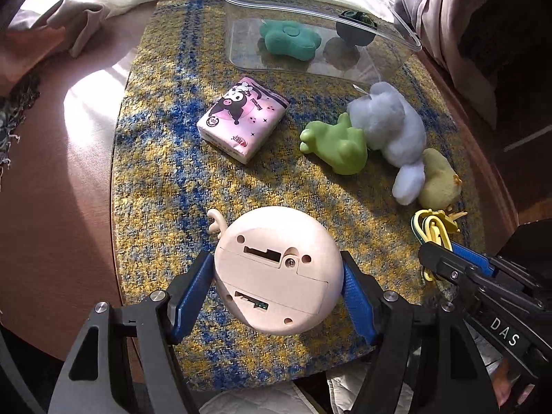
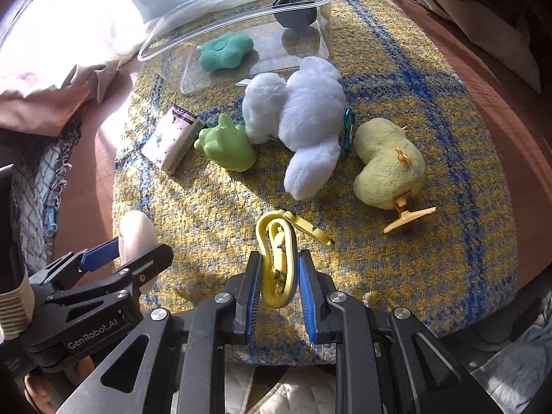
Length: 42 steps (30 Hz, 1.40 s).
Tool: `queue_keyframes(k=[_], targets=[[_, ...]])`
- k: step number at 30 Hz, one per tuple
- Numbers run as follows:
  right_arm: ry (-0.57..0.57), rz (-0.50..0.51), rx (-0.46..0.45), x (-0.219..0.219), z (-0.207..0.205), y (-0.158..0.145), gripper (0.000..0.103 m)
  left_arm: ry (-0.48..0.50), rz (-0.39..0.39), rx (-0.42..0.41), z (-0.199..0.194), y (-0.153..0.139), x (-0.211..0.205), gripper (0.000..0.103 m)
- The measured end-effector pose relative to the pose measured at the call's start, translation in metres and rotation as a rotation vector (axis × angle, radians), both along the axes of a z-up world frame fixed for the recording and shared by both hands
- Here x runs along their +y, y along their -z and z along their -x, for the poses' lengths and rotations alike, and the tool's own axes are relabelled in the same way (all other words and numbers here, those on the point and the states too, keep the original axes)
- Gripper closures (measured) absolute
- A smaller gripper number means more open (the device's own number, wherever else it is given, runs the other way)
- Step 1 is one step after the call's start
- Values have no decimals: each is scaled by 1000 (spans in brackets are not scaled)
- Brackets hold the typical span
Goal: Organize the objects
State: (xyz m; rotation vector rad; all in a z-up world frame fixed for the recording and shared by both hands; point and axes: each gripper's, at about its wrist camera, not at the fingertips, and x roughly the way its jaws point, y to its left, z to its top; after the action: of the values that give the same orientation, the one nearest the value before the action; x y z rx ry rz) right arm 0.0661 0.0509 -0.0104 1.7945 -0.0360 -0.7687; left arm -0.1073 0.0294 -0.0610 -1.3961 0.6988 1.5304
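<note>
My left gripper (image 1: 277,269) is shut on a round pink toy (image 1: 276,269), its flat underside facing the camera, at the near edge of the mat. My right gripper (image 2: 279,269) is shut on a yellow hair clip (image 2: 277,258); the clip also shows in the left wrist view (image 1: 433,231). A clear plastic box (image 2: 172,39) at the far side holds a teal flower cushion (image 2: 224,51) and a dark round object (image 2: 293,12). On the mat lie a pink tissue pack (image 1: 243,119), a green frog toy (image 1: 336,146), a pale blue plush (image 2: 303,117) and a yellow chick plush (image 2: 388,162).
A yellow and blue woven mat (image 2: 414,241) covers a round reddish table (image 1: 86,172). A teal carabiner (image 2: 348,129) lies between the blue plush and the chick. An orange clip (image 2: 408,219) lies by the chick. Cloth and curtains (image 1: 51,34) surround the table.
</note>
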Motion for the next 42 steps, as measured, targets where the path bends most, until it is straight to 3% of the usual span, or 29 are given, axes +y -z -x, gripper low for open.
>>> queue_keyframes(k=[2, 6, 16, 42], targets=[[12, 3, 1, -3, 2, -6, 82, 6, -10, 1, 13, -6, -10, 32], [44, 0, 12, -9, 8, -18, 82, 22, -36, 9, 17, -5, 14, 32], [102, 13, 32, -23, 21, -40, 82, 34, -90, 3, 31, -23, 20, 32], [162, 176, 16, -58, 94, -44, 81, -86, -200, 72, 36, -86, 64, 32]])
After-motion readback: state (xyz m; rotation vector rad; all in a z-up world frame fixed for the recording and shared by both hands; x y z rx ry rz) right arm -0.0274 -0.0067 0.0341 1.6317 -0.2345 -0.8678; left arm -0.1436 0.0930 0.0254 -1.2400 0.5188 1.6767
